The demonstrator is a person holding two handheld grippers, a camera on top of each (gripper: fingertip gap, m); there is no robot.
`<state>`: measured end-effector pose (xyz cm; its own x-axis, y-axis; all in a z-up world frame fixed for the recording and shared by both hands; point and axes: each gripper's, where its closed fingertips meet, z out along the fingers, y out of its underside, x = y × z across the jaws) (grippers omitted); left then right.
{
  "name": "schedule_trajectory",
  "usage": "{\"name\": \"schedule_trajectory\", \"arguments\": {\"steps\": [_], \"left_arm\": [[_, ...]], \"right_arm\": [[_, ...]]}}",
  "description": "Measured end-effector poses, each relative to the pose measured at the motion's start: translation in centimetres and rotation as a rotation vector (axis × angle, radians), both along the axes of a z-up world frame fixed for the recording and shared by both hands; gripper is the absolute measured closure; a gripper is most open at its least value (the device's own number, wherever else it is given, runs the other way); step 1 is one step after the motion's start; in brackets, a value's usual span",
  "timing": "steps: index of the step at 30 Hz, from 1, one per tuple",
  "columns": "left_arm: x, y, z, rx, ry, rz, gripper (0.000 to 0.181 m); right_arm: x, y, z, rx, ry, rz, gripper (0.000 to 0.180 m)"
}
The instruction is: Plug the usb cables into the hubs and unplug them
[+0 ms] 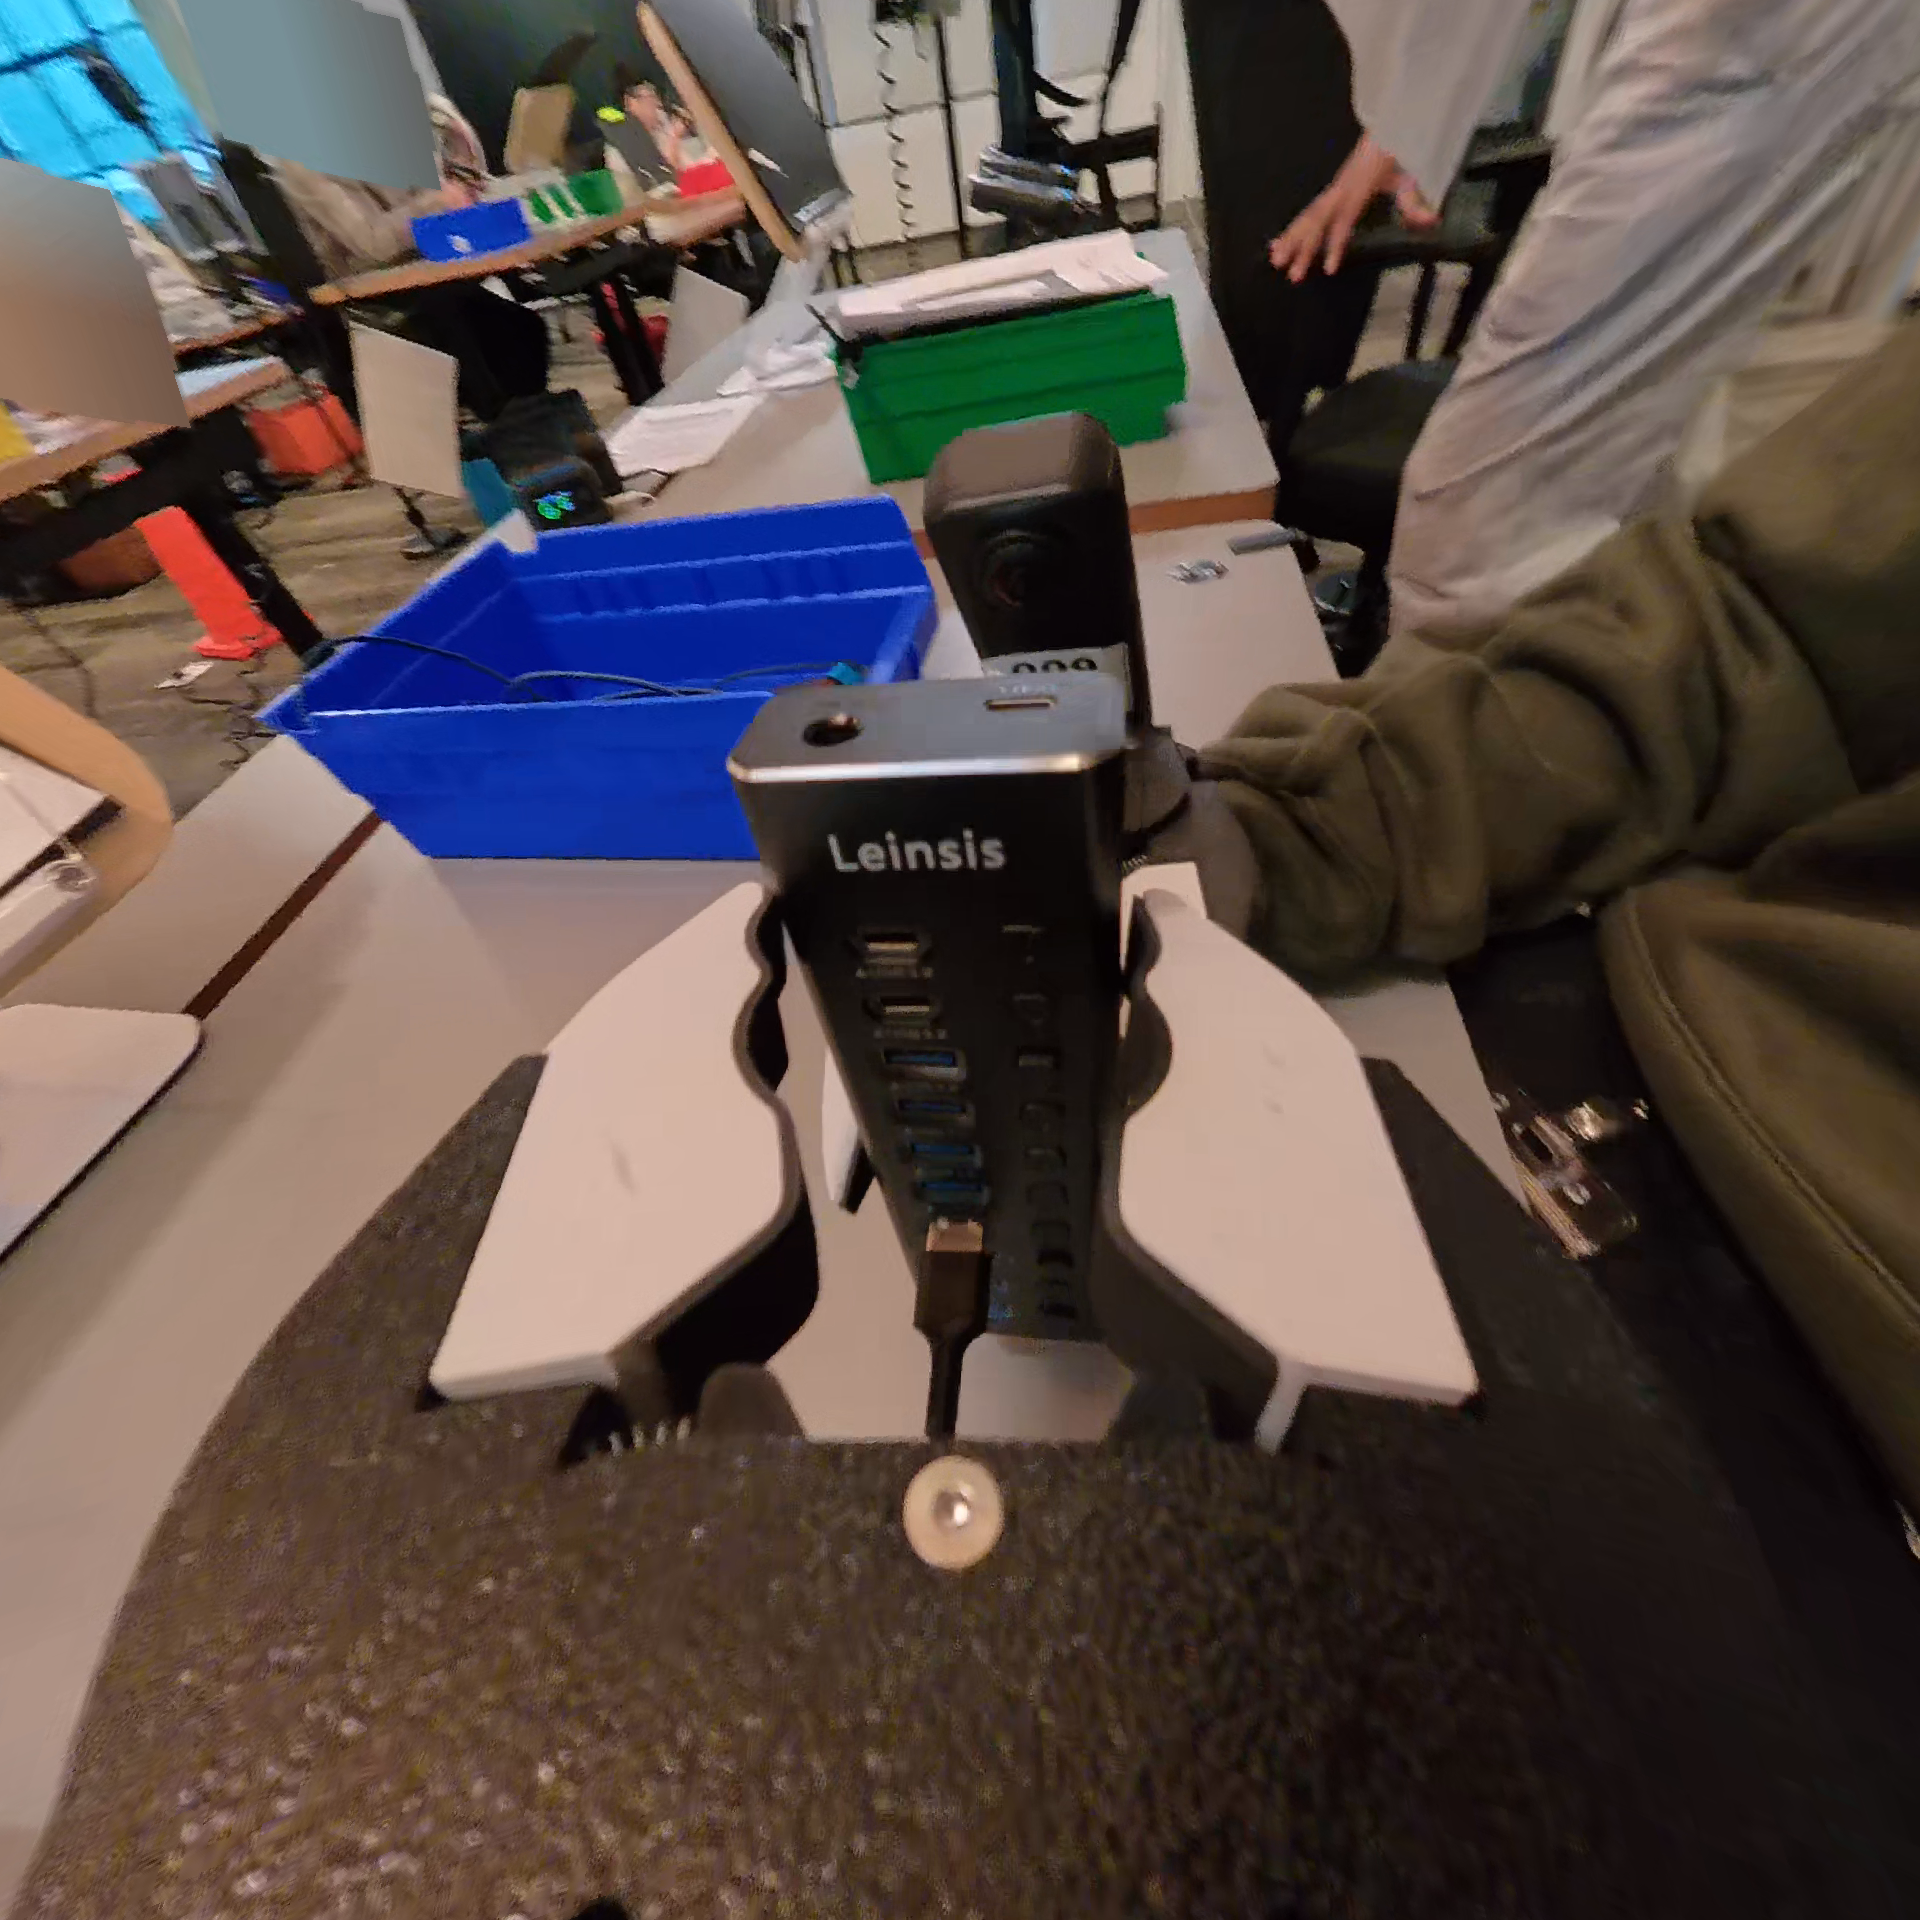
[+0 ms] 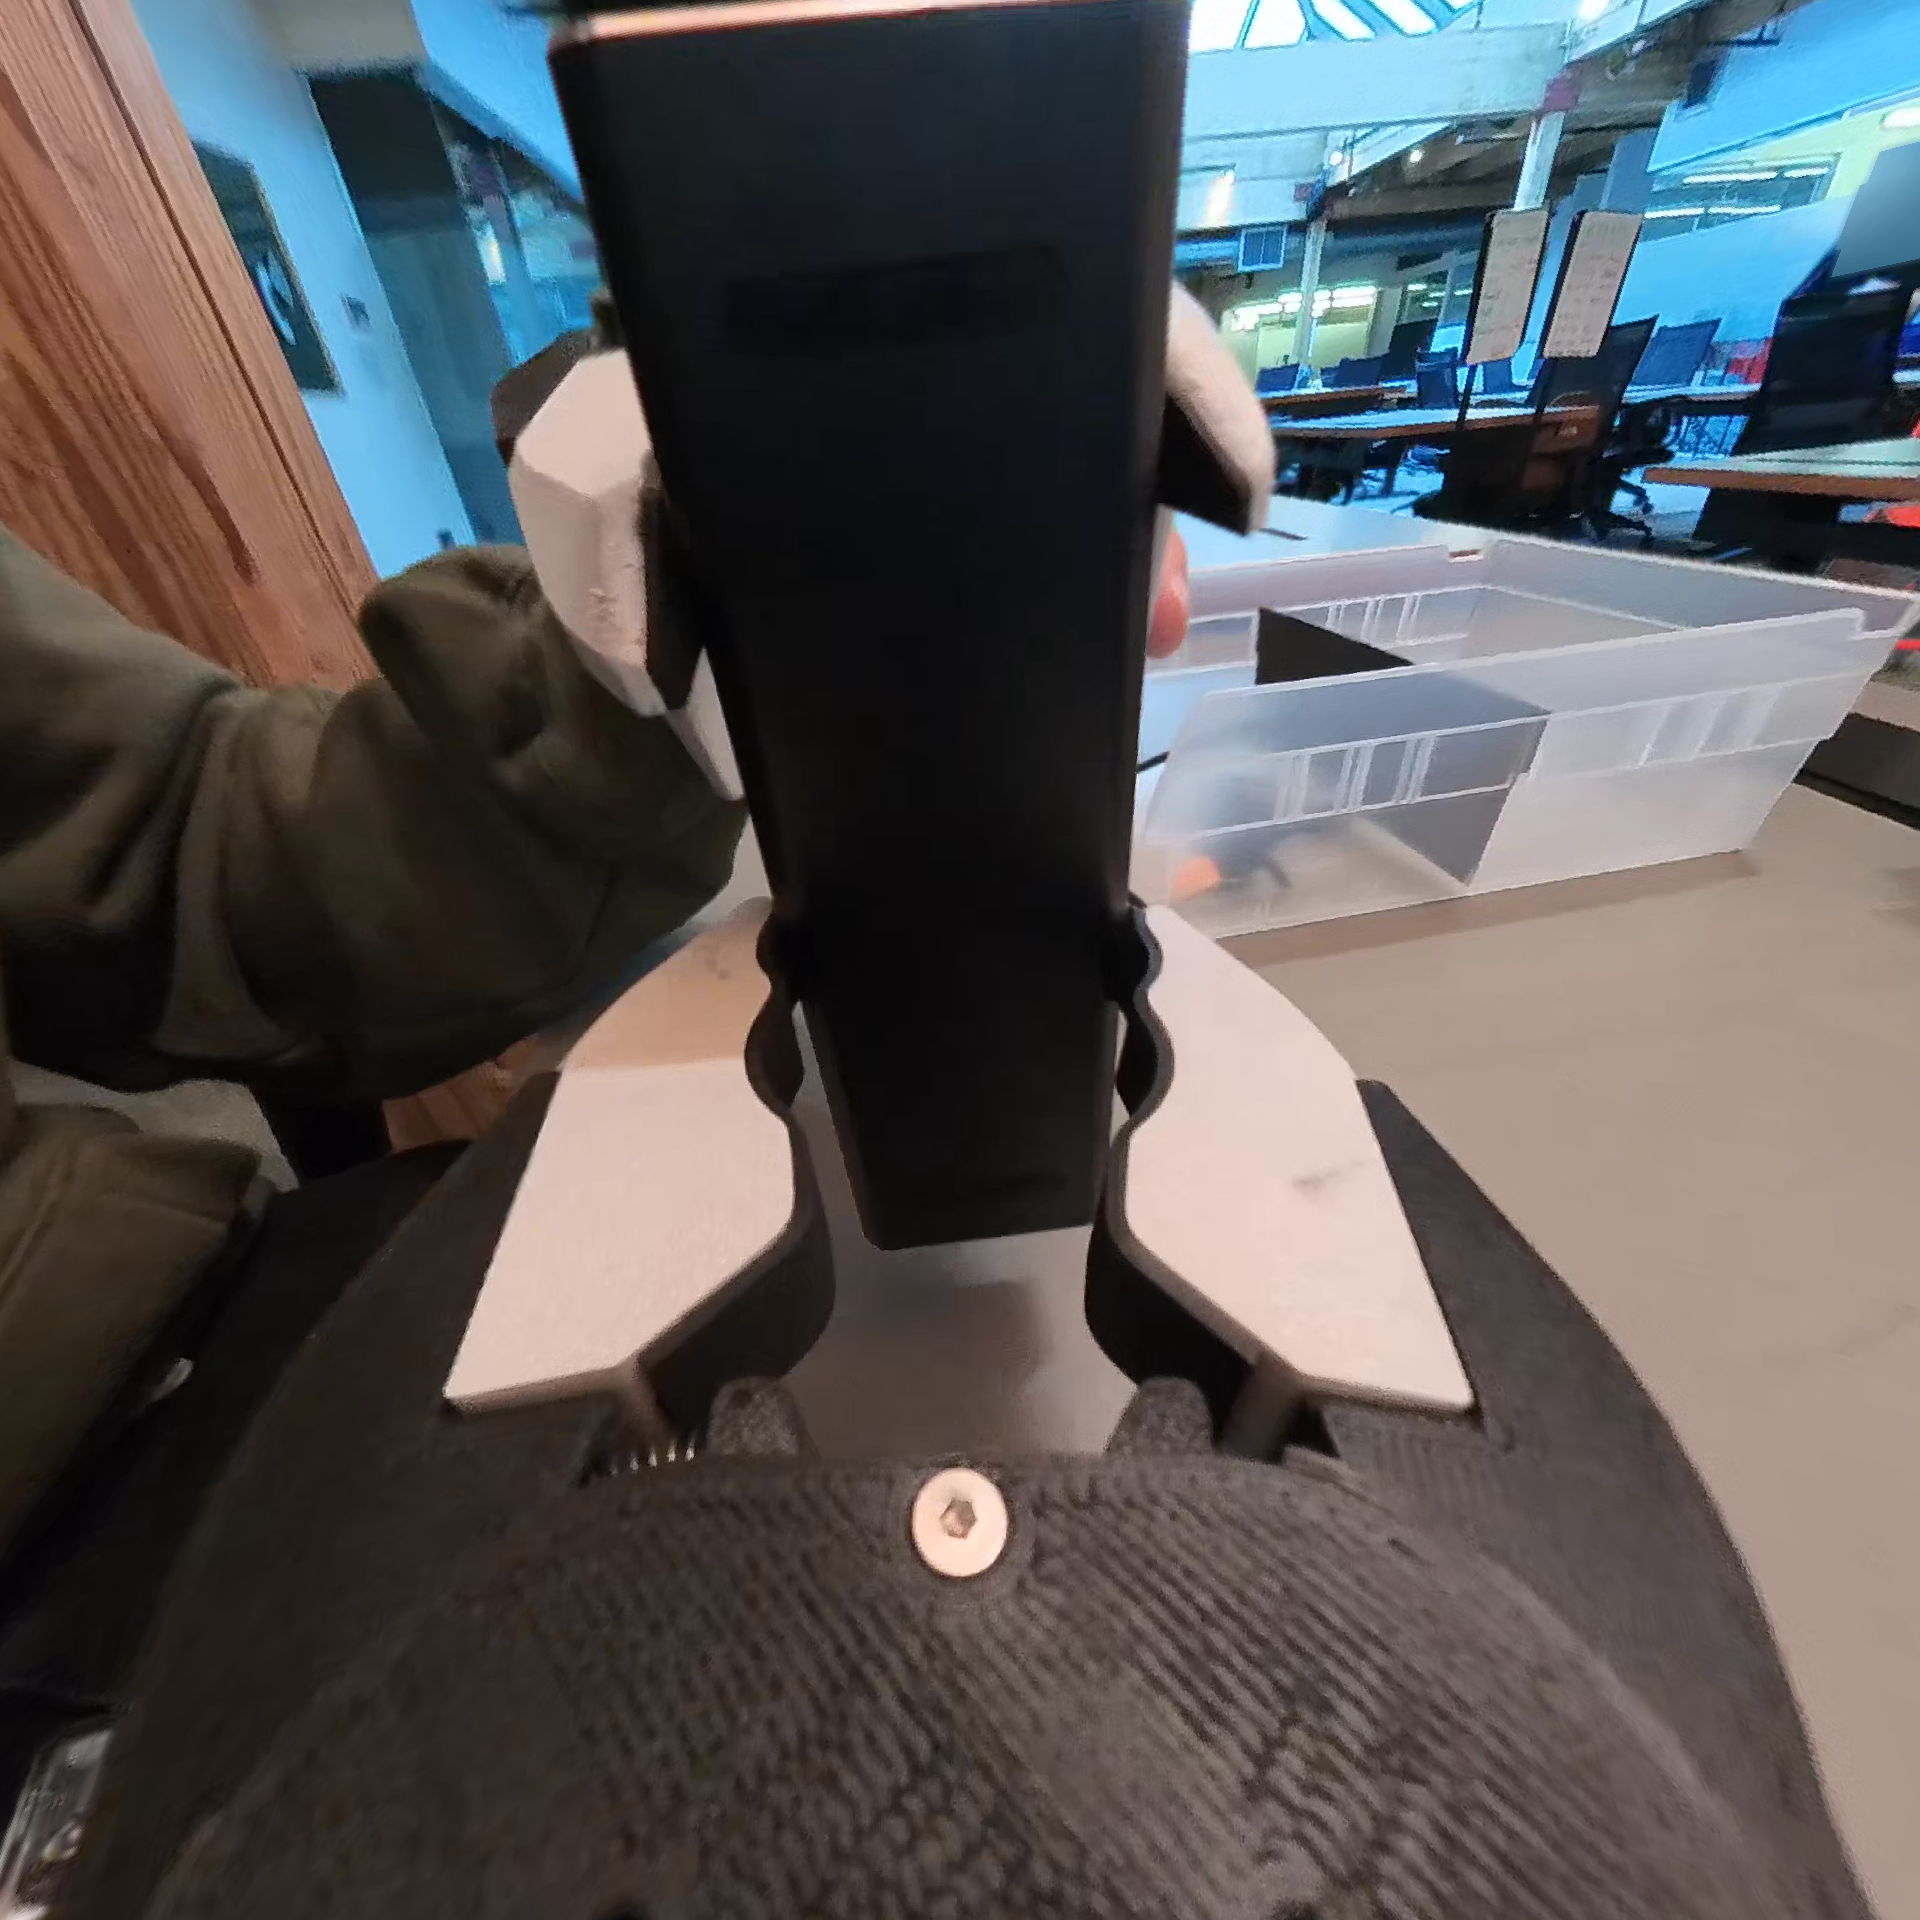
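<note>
A black USB hub (image 1: 935,831) stands upright between both grippers. In the left wrist view its port side faces me, and my left gripper (image 1: 951,935) is shut on its sides. A USB cable plug (image 1: 951,1273) sits in a low port, and its black cord runs down toward the gripper base. In the right wrist view I see the hub's plain back (image 2: 914,623), and my right gripper (image 2: 956,956) is shut on its lower part. The left gripper's white fingers (image 2: 582,520) clamp the hub higher up in that view.
A blue bin (image 1: 582,769) holding cables sits behind the hub on the grey table (image 1: 312,987); a green bin (image 1: 1013,384) stands farther back. The right gripper's black camera (image 1: 1029,551) rises behind the hub. A clear plastic bin (image 2: 1558,727) lies at the right. An olive sleeve (image 1: 1507,748) and a standing person (image 1: 1662,260) are close by. The grippers' ends are close to 7 cm from one another.
</note>
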<state>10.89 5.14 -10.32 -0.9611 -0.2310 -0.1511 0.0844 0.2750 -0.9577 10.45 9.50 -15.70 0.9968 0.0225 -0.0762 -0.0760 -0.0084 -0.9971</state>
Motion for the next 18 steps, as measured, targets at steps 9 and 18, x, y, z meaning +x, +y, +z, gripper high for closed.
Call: {"name": "schedule_trajectory", "arguments": {"steps": [9, 18], "left_arm": [[1.4, 1.3, 0.2, -0.051, 0.053, 0.098, 0.124], [2.0, 4.9, 0.1, 0.019, 0.121, 0.220, 0.131]], "right_arm": [[1.2, -0.6, 0.5, 0.052, 0.078, -0.031, 0.119], [1.6, -1.5, 1.3, 0.134, 0.153, 0.009, 0.119]]}}
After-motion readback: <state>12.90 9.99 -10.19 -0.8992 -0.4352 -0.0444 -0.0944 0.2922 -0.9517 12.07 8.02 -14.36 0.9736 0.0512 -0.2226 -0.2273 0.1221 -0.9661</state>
